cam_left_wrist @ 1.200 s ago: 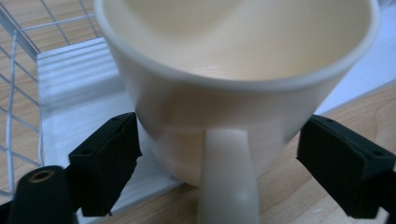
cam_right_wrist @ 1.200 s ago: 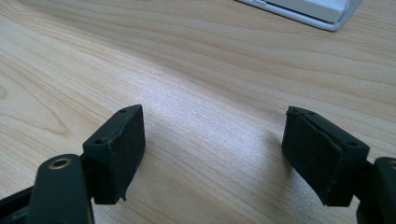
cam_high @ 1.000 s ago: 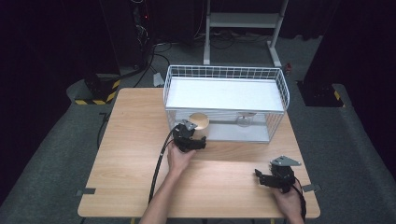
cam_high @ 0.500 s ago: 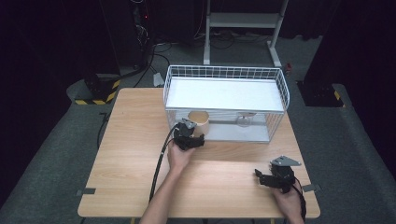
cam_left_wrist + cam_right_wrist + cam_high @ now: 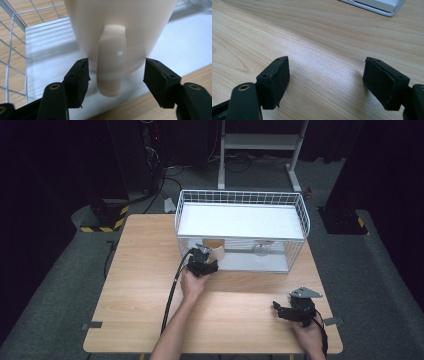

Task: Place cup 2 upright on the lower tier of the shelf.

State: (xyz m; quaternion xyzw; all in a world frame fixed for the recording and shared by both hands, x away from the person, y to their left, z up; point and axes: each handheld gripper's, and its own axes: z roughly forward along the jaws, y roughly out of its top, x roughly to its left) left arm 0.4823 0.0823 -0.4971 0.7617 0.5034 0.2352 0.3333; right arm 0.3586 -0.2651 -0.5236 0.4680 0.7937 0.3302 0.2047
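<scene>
I have the left gripper (image 5: 116,75) at the cup (image 5: 120,32) standing at the basket's (image 5: 300,210) front-left corner, jaws just closing around its handle (image 5: 111,67), pads not yet touching; next: squeeze, lift out; right gripper (image 5: 325,82) idles open over the surface (image 5: 324,37).

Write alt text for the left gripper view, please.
A cream mug fills the top of the frame, its handle facing the camera between the left tool's two black jaws, which have just been closing and have not yet touched it. The mug stands on a white tray floor inside a wire basket.
</scene>
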